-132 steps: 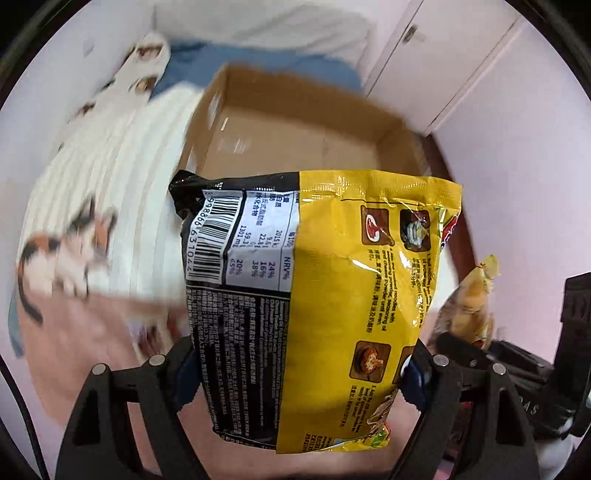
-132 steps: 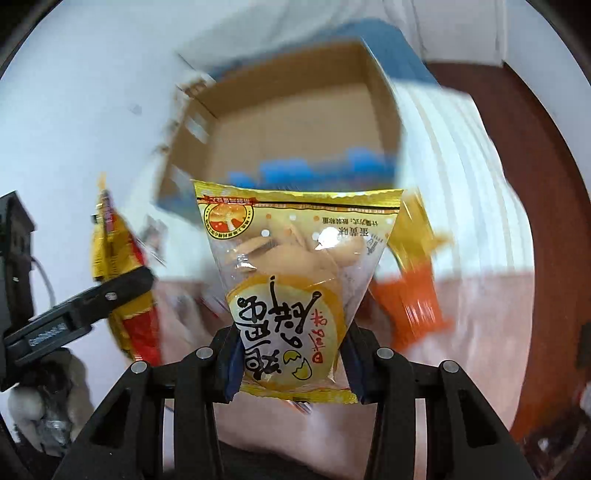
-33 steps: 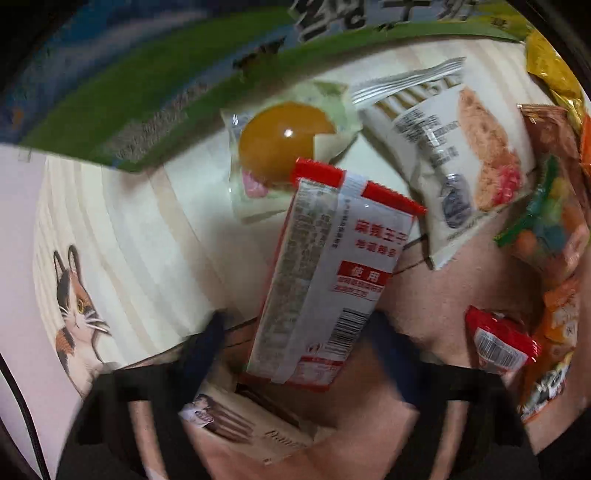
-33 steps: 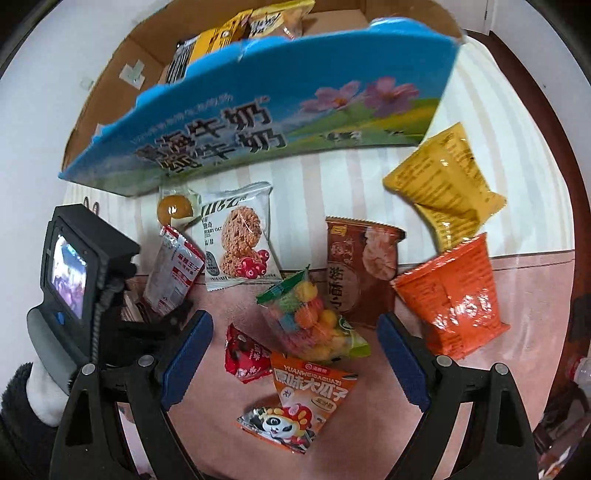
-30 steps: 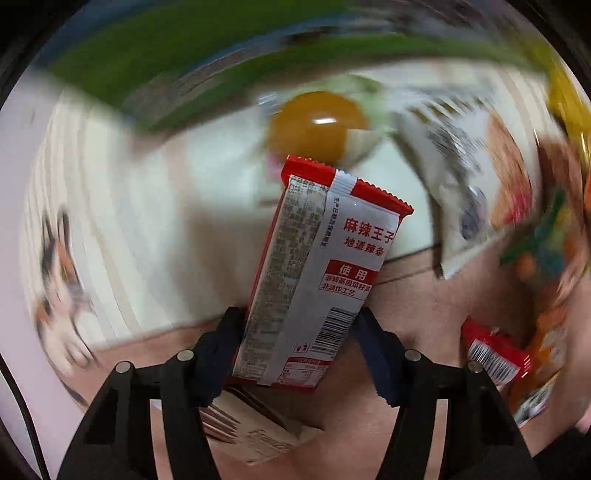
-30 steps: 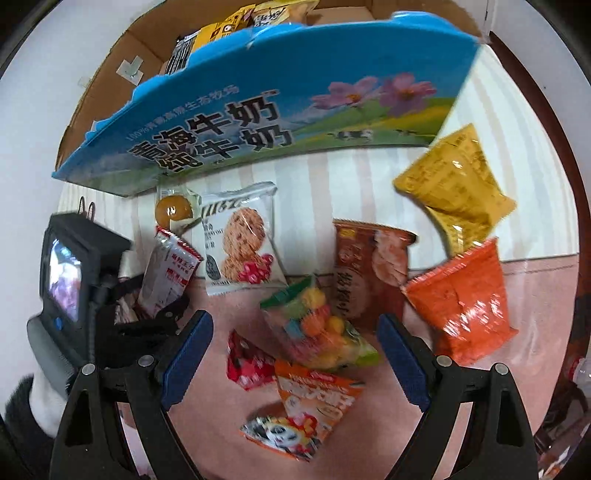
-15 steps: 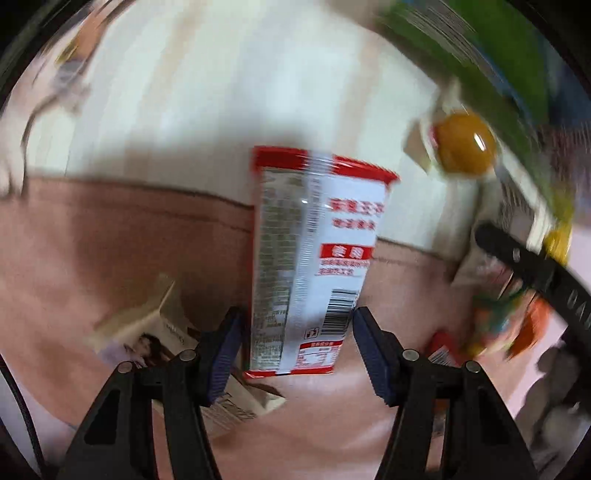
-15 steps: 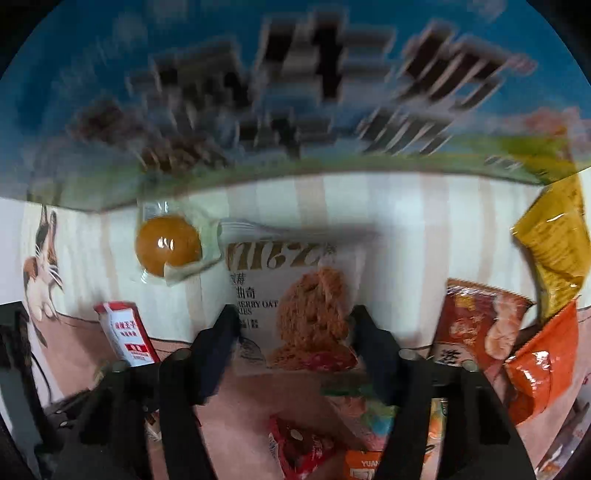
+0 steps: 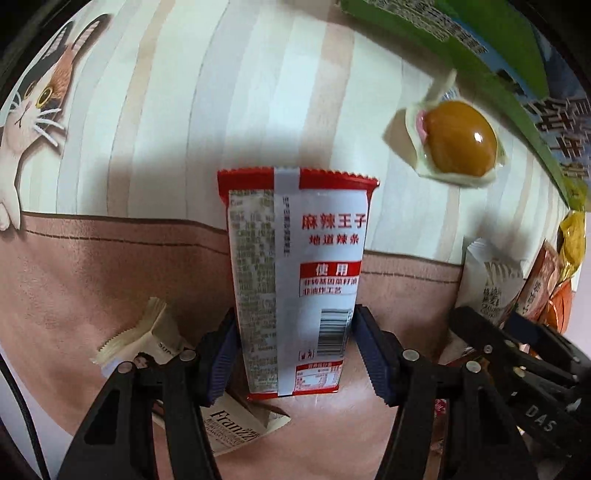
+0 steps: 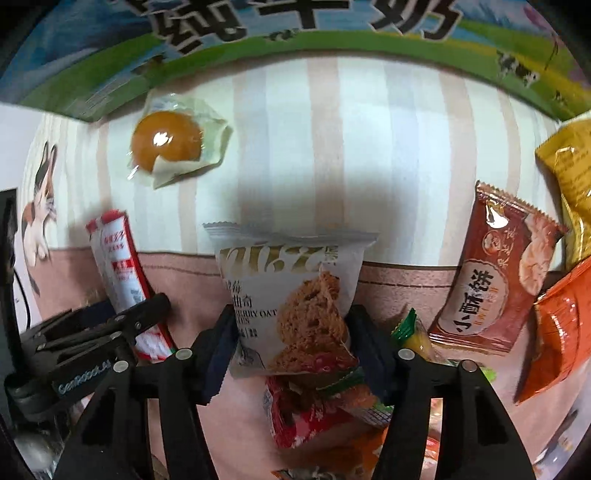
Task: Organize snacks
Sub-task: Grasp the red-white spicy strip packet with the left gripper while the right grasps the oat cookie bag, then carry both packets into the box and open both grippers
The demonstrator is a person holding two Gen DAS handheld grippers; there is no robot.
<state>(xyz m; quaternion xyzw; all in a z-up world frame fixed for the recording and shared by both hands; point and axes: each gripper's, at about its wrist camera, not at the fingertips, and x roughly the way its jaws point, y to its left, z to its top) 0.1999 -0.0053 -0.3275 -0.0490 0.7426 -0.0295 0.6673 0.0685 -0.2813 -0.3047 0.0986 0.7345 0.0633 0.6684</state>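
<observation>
My left gripper points straight down and is shut on a red-and-white snack stick packet, with the blue pads pressing its lower sides. The same packet shows at the left of the right wrist view. My right gripper has a grey oat cookie packet between its pads. They touch both sides of it while the jaws are opening slightly. A blue-and-green milk carton box stands just beyond the snacks.
An orange jelly cup lies near the box. A brown biscuit packet, a yellow bag and an orange bag lie to the right. A red packet sits under the right gripper, and cream wafer packets under the left. All rest on a striped cat-print blanket.
The right gripper came down over the snack pile and closed from wide open onto the oat cookie packet. The left gripper rolled and shifted with the red-and-white packet still held.
</observation>
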